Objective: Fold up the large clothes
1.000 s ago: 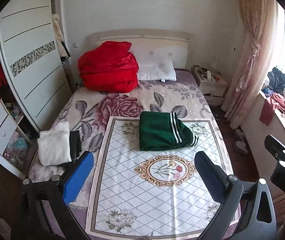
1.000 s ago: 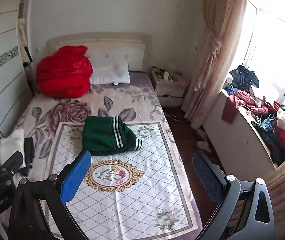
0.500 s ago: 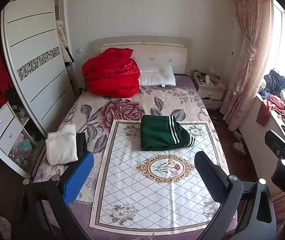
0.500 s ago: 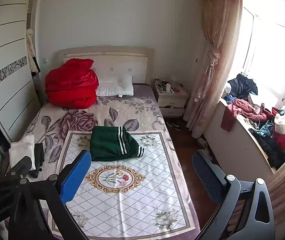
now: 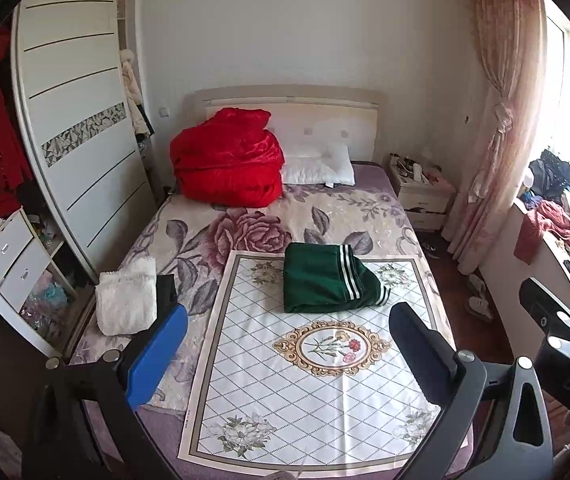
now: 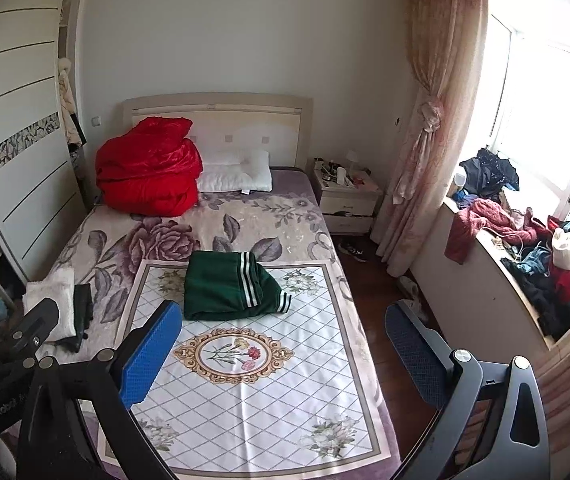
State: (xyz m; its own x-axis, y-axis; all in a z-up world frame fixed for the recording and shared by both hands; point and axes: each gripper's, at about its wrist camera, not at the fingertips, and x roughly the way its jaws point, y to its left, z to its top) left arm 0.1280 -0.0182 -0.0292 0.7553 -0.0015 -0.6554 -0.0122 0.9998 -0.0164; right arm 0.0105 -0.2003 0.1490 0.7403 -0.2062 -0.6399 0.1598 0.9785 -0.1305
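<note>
A folded dark green garment with white stripes (image 5: 327, 278) lies on a white diamond-patterned cloth (image 5: 317, 380) spread over the bed; it also shows in the right wrist view (image 6: 229, 284). My left gripper (image 5: 289, 352) is open and empty, held well back from the bed's foot, far from the garment. My right gripper (image 6: 285, 344) is open and empty, also held back and high. Each gripper's body shows at the edge of the other's view.
A red quilt (image 5: 227, 170) and white pillow (image 5: 319, 166) lie at the headboard. A white folded towel and a black item (image 5: 127, 300) sit at the bed's left edge. Wardrobe on the left, nightstand (image 6: 345, 198), curtain, and a window ledge piled with clothes (image 6: 533, 248) on the right.
Both grippers have drawn back and up from the bed, so the bed and garment look smaller and more of the room shows. The garment has not moved.
</note>
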